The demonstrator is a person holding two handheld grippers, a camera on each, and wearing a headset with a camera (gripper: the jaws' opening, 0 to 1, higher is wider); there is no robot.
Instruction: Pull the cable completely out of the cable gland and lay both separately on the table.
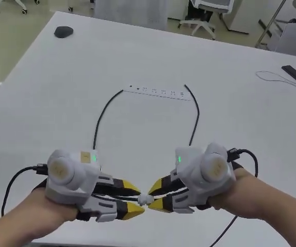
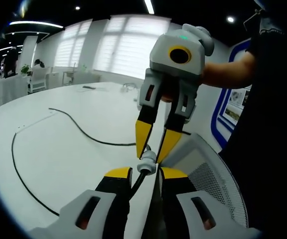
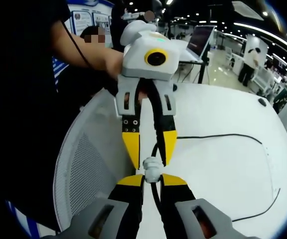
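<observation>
A small white cable gland (image 1: 144, 199) hangs above the table's near edge, between the tips of both grippers. My left gripper (image 1: 133, 198) comes in from the left and is shut on the black cable (image 2: 138, 182) just behind the gland (image 2: 147, 162). Facing it from the right, my right gripper (image 1: 155, 196) has its yellow tips closed on either side of the gland (image 3: 152, 169). More black cable (image 3: 156, 193) runs back between the right jaws. In the left gripper view the right gripper (image 2: 156, 149) reaches down from above. The right gripper view has the left gripper (image 3: 150, 152) above the gland.
A white power strip (image 1: 155, 91) lies mid-table with black cords (image 1: 99, 121) curving toward me on both sides. A dark mouse (image 1: 63, 32) sits far left and a flat dark device (image 1: 295, 74) far right. A mesh office chair (image 3: 83, 164) is under the grippers.
</observation>
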